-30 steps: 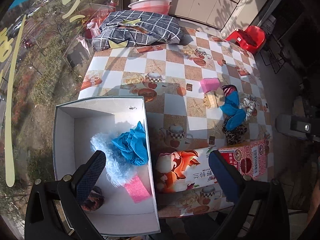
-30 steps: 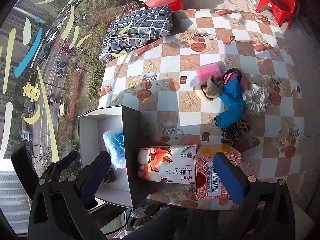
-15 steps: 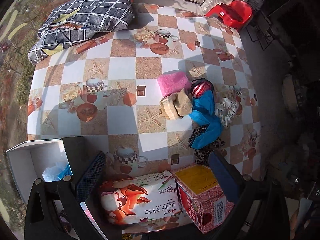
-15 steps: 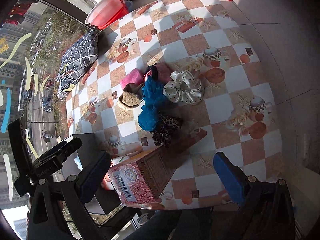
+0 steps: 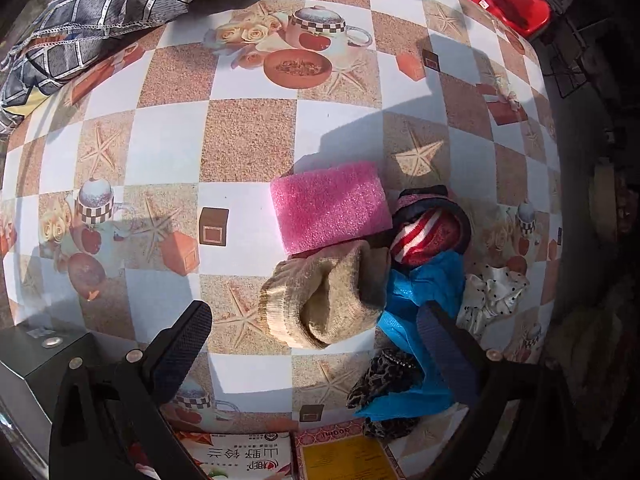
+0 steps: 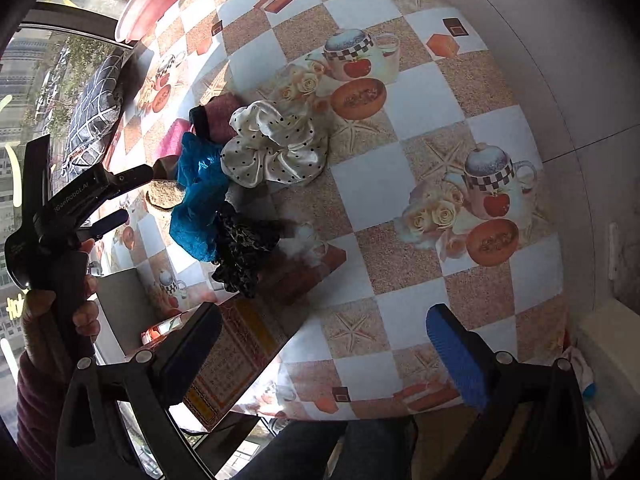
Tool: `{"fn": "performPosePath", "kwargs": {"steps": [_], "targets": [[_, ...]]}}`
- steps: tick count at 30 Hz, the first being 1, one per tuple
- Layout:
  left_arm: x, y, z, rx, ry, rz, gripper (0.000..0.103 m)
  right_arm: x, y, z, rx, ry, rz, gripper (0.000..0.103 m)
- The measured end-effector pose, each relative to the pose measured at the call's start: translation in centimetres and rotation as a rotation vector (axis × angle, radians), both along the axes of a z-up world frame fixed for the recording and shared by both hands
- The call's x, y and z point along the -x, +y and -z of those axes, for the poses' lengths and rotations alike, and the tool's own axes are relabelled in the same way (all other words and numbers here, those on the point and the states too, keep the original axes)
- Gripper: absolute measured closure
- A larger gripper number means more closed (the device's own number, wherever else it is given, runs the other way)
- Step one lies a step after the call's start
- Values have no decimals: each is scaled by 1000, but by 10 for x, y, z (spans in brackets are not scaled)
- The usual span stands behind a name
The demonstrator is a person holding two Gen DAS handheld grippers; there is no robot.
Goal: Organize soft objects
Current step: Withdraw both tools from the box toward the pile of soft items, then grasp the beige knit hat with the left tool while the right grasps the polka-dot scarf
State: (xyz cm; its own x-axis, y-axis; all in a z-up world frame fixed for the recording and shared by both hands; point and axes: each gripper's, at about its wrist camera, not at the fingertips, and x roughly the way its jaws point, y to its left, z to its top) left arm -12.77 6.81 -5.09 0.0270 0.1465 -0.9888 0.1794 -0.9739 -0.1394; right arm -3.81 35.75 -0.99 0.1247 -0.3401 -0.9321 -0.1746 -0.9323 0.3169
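Hovering over beige knit sock (image 5: 328,300), left gripper (image 5: 316,324) spread wide, empty; pink sponge (image 5: 330,206) touching behind sock, blue cloth (image 5: 424,292) beside.
Right wrist: right gripper (image 6: 328,344) wide, empty; polka-dot scrunchie (image 6: 276,148) beside sock pile. Pile unsorted; most work left.

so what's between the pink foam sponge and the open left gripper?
Left wrist view: the rolled beige knit sock lies between the pink foam sponge and the left gripper, overlapping the sponge's near edge.

My left view's bottom edge cuts off the tissue pack (image 5: 240,458) and patterned box (image 5: 340,458); blue cloth (image 5: 420,304) hides under the beige sock (image 5: 324,300).
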Motion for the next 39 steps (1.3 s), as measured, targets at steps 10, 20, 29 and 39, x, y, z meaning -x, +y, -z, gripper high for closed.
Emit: {"fn": "performPosePath", "kwargs": {"steps": [10, 20, 29, 39], "targets": [[-22, -40, 30, 89, -80, -38, 0, 66, -35, 40, -125, 50, -144, 0], [-20, -34, 24, 86, -44, 20, 0, 97, -49, 99, -242, 42, -211, 0], [-10, -26, 45, 76, -80, 43, 0, 85, 27, 69, -238, 115, -90, 0], [-5, -15, 64, 112, -115, 98, 0, 99, -9, 97, -248, 98, -193, 0]]}}
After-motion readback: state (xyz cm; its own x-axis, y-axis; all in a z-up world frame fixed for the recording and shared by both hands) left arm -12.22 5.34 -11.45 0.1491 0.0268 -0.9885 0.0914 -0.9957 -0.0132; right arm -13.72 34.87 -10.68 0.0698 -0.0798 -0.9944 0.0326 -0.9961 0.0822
